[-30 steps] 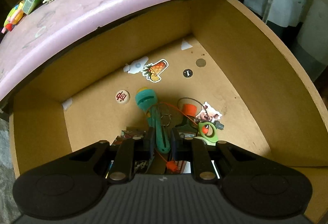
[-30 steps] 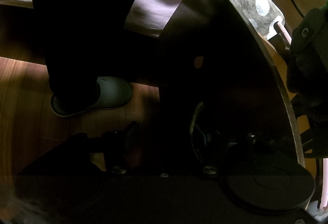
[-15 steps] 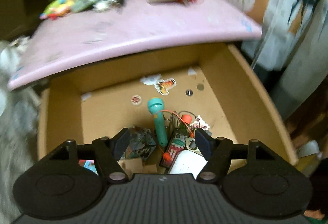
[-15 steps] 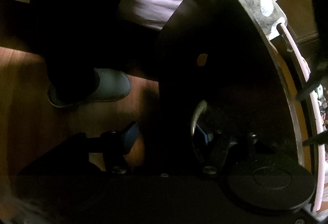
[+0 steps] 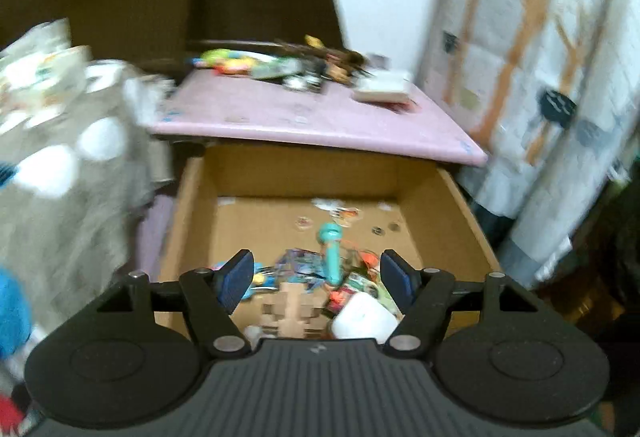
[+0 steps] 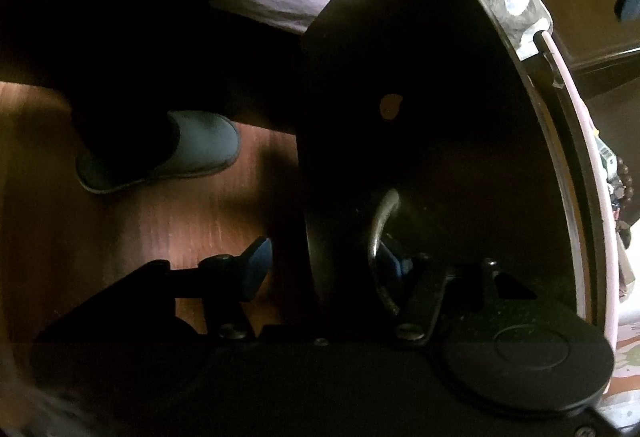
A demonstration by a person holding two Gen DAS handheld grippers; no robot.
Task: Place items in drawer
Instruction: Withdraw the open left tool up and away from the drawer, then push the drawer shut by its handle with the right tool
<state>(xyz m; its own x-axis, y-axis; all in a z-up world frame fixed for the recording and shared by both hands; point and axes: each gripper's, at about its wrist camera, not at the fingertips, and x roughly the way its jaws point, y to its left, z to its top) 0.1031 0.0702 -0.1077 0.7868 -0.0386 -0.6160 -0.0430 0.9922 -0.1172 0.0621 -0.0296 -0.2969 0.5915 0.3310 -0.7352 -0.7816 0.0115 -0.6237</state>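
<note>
Two grippers: the left gripper [image 5: 317, 274], jaws wide and empty, hung above the drawer [image 5: 468, 213]; the right gripper [image 6: 320, 269], jaws closing, straddled its stiff metal handle [image 6: 380, 233], the natural hold.

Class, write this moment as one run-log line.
left gripper: open, empty, over drawer | right gripper: one finger behind handle

The drawer [image 5: 460, 205] looks like raw, matt fibreboard, and the table [image 5: 320, 117] above it wears a smooth pink covering. The drawer front [image 6: 440, 117] is dark and slightly glossy with a polished metal handle [image 6: 380, 237]; the floor [image 6: 160, 229] is reddish wood grain.
</note>
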